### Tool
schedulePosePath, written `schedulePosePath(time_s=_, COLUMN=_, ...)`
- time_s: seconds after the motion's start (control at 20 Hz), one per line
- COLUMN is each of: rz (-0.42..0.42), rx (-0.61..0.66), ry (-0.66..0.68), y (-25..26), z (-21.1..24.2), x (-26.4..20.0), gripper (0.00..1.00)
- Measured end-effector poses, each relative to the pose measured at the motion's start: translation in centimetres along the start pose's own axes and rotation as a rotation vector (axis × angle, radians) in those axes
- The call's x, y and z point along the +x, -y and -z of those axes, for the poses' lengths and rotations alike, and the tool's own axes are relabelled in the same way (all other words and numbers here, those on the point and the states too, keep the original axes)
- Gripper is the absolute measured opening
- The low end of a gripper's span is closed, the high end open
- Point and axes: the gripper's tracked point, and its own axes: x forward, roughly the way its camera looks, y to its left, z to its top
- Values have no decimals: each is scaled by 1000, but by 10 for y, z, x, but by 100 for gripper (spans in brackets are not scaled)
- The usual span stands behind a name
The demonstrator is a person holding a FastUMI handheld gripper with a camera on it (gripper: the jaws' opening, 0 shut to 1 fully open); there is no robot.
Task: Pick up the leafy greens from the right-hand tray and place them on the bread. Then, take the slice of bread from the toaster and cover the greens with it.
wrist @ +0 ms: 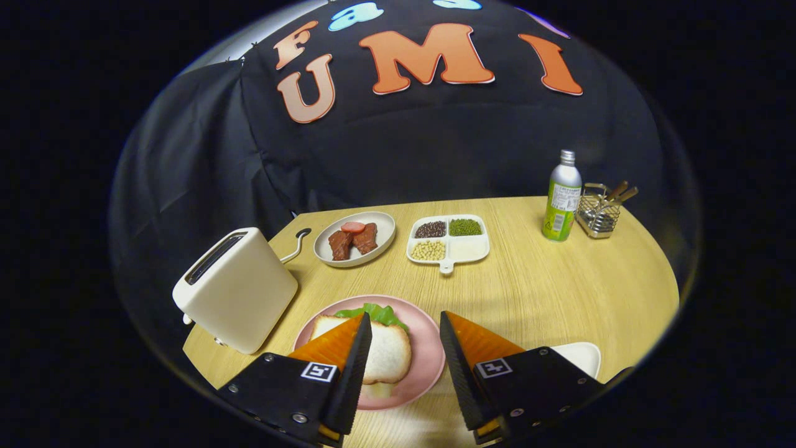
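Two fingers of the gripper (405,326) stand wide apart and empty above the pink plate (429,354) at the table's near edge, where bread (388,351) already covers the greens (376,313); the toaster (239,289) sits left.

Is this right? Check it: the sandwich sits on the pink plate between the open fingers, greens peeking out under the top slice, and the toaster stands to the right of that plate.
One thing is wrong: the toaster stands to the left of the pink plate, not the right, as the gripper view shows. The rest holds: the gripper is open, and the greens peek out under the top slice.
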Motion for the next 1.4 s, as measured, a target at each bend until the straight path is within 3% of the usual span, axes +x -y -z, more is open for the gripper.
schedulePosePath(time_s=0.6, rz=169, rx=-137, ry=324, y=17, z=-80, x=-76, gripper=78)
schedulePosePath(time_s=1.0, rz=273, rx=-222, ry=619, y=21, z=-130, x=-145, gripper=93)
schedulePosePath(time_s=1.15, rz=291, rx=-238, ry=700, y=26, z=-132, x=-154, gripper=98)
schedulePosePath(time_s=1.4, rz=349, rx=-201, ry=723, y=47, z=-122, x=-160, gripper=99)
